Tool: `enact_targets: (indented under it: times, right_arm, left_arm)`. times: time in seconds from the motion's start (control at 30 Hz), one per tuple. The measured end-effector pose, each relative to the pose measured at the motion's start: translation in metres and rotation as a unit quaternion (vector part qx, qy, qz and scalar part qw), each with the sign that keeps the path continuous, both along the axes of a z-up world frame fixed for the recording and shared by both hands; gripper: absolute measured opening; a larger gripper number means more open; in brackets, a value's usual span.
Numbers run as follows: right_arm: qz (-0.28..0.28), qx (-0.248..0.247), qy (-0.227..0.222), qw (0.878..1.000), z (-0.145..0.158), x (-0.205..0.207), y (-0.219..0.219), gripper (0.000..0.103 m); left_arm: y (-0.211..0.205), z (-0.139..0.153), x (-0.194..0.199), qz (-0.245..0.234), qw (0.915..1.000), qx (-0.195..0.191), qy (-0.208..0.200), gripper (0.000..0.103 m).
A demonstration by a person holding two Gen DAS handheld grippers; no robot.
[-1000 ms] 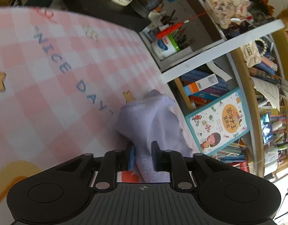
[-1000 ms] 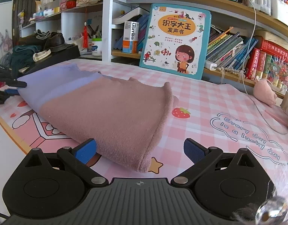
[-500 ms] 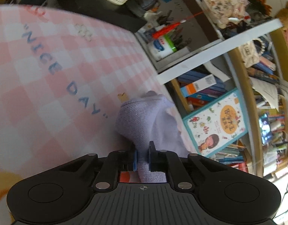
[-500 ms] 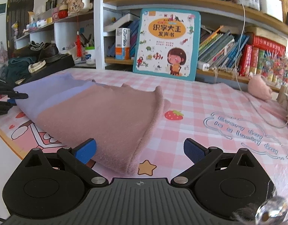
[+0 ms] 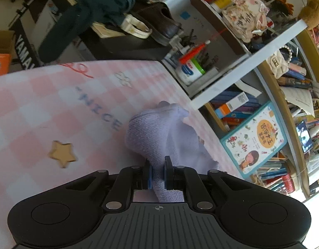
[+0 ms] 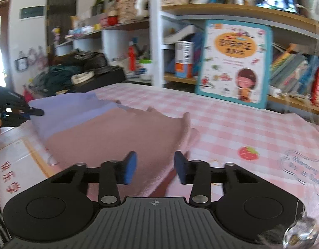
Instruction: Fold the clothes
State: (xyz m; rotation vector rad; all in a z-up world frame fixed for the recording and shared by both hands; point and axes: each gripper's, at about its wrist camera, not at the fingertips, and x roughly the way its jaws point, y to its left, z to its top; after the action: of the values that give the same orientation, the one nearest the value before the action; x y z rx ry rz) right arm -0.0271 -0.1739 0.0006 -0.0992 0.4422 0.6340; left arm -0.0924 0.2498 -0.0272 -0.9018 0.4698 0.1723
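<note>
A knitted garment, lavender at one end and dusty pink at the other, lies on the pink checked table mat. My left gripper is shut on a bunched fold of the lavender end and holds it slightly off the mat. In the right wrist view that left gripper shows at the far left, at the lavender edge. My right gripper is closing; the pink hem lies between its blue pads, which stand apart from the cloth.
A children's picture book leans against the crowded bookshelves behind the table. A black keyboard carrying shoes and dark clothes stands beyond the mat's far end. Bare mat with a strawberry print lies to the right of the garment.
The left jaws closed tight on the lavender fold and carried it along the mat. The right gripper moved forward over the pink hem and its jaws narrowed from wide open.
</note>
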Motion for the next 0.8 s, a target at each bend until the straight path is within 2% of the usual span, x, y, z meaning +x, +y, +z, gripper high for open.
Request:
enact_targets:
  times: [0.13, 0.23, 0.4, 0.53, 0.67, 0.8]
  right_arm:
    - [0.025, -0.006, 0.014, 1.000, -0.004, 0.002, 0.011, 0.025]
    - [0.026, -0.013, 0.032, 0.999, -0.006, 0.006, 0.013, 0.025]
    - [0.031, 0.010, 0.073, 0.997, -0.010, 0.018, 0.006, 0.025]
    - [0.031, 0.024, 0.089, 0.995, -0.012, 0.024, 0.002, 0.025]
    - [0.030, 0.026, 0.092, 0.995, -0.012, 0.023, 0.000, 0.025]
    - [0.029, 0.028, 0.093, 0.995, -0.012, 0.023, 0.000, 0.025]
  left_arm:
    - [0.006, 0.000, -0.005, 0.010, 0.9999, -0.002, -0.002, 0.009]
    - [0.003, 0.005, -0.004, 0.010, 0.9999, 0.011, -0.006, 0.009]
    - [-0.009, 0.026, -0.005, -0.001, 0.9987, 0.041, -0.030, 0.008]
    - [-0.024, 0.048, -0.005, -0.016, 0.9959, 0.066, -0.059, 0.009]
    - [-0.048, 0.070, 0.001, -0.039, 0.9907, 0.099, -0.086, 0.008]
    - [-0.082, 0.092, 0.011, -0.073, 0.9801, 0.148, -0.110, 0.009]
